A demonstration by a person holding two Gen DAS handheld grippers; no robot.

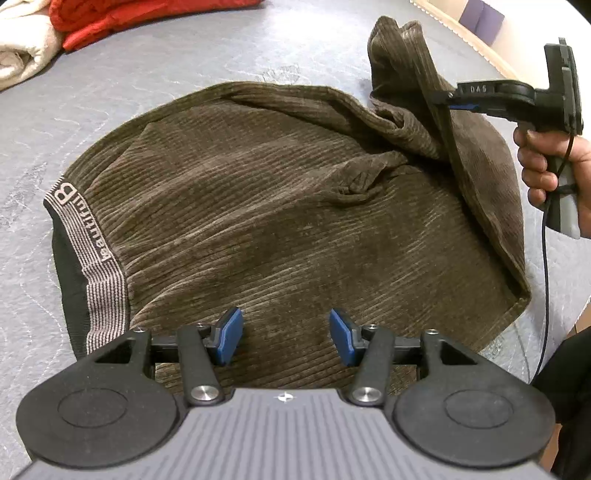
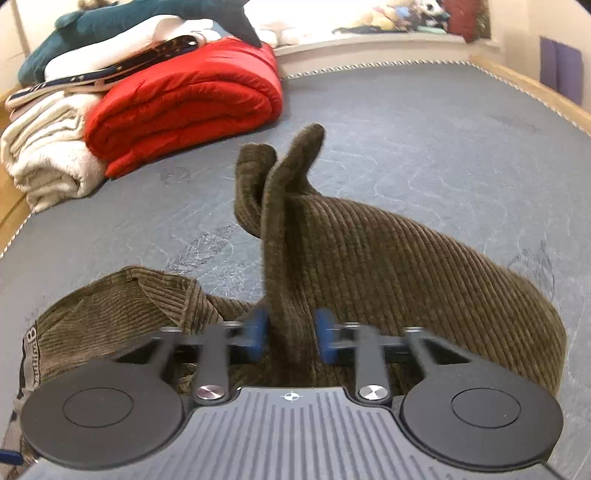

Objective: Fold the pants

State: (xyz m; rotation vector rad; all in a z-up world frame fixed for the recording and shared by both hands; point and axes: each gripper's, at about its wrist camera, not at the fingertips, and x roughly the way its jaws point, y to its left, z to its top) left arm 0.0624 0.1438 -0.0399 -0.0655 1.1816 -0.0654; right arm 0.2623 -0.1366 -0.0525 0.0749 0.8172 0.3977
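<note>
Right gripper [image 2: 290, 338]: blue pads narrowed on raised fold of pants [image 2: 369, 258] — brown ribbed corduroy, gathered into upright ridge between jaws. Left gripper [image 1: 286, 336]: jaws spread wide, nothing held, hovering over flat corduroy panel. Pants [image 1: 258, 206] spread on grey quilted mattress [image 1: 110, 96]; striped elastic waistband [image 1: 96, 258] at left, lettering woven in. Beyond — red puffy folded blanket [image 2: 184, 103], cream fleece blanket [image 2: 48, 162], teal plush [image 2: 122, 26] stacked at mattress edge.
</note>
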